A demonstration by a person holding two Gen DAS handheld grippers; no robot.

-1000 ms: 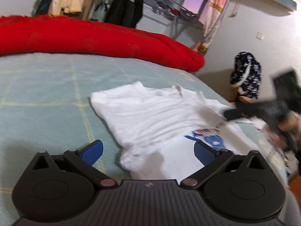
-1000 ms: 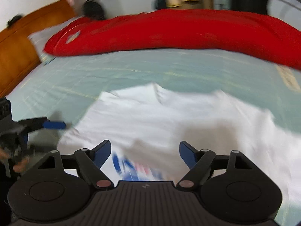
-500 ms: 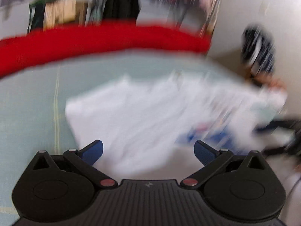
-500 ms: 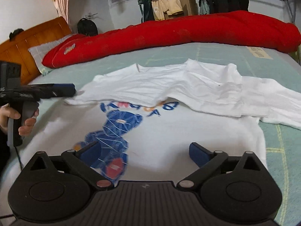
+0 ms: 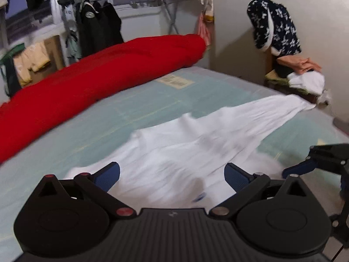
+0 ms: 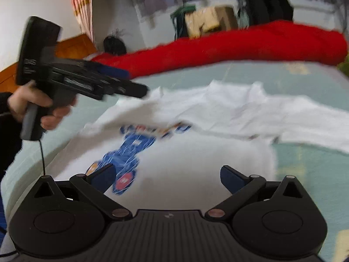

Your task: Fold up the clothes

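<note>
Your white T-shirt (image 6: 196, 152) lies spread across the middle of the right wrist frame on the pale green bed (image 6: 305, 174), its blue print (image 6: 128, 144) at centre left, and what looks like an upper layer bunched in a ridge across the middle. In the left wrist view it runs as a long white band from lower centre out to the right edge. Judge it light, limp and quick to wrinkle: it will sag and drag rather than hold a line, and a thin cotton layer can slip from a shallow pinch. Take it at a hem, a shoulder seam or a corner, catching every layer you mean to move, not the flat middle. Your right gripper (image 6: 168, 176) has just been opening and now stands at its widest, nothing between the pads, the shirt lying under and beyond the tips. Your left gripper (image 5: 172, 172) is spread wide too, holding nothing, with the shirt beneath it. In the right wrist view it sits at upper left, in your hand (image 6: 41, 102), above the shirt's left edge; contact cannot be told through the blur.
</note>
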